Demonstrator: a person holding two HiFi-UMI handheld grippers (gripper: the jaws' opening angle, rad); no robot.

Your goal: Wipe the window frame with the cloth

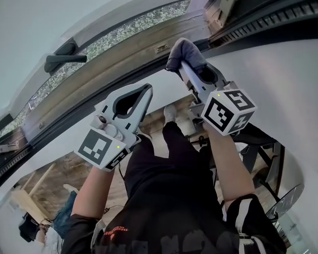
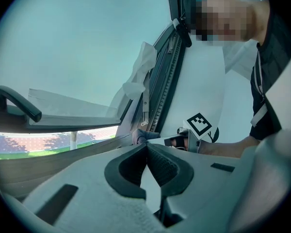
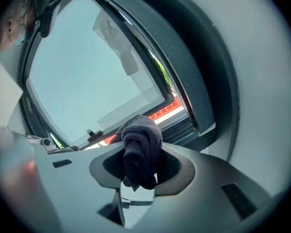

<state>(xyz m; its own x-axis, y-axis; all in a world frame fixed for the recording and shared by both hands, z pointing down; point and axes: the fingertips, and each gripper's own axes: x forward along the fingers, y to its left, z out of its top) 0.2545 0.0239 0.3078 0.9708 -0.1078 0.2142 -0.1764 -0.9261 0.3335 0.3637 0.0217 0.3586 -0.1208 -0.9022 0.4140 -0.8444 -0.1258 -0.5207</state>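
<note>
A dark grey cloth (image 1: 184, 53) is bunched up and held by my right gripper (image 1: 183, 66), which is shut on it and presses it near the lower window frame (image 1: 111, 70). In the right gripper view the cloth (image 3: 141, 148) fills the gap between the jaws, with the frame (image 3: 186, 111) just beyond. My left gripper (image 1: 147, 90) hovers left of it, below the frame, shut and holding nothing. In the left gripper view its jaws (image 2: 146, 147) meet tip to tip, and the cloth (image 2: 138, 137) shows ahead.
A black window handle (image 1: 63, 60) sits on the frame at the left. A dark ribbed track (image 1: 275, 19) runs along the upper right. White protective film (image 2: 136, 76) hangs on the glass. The person's legs and a fan (image 1: 286, 199) are below.
</note>
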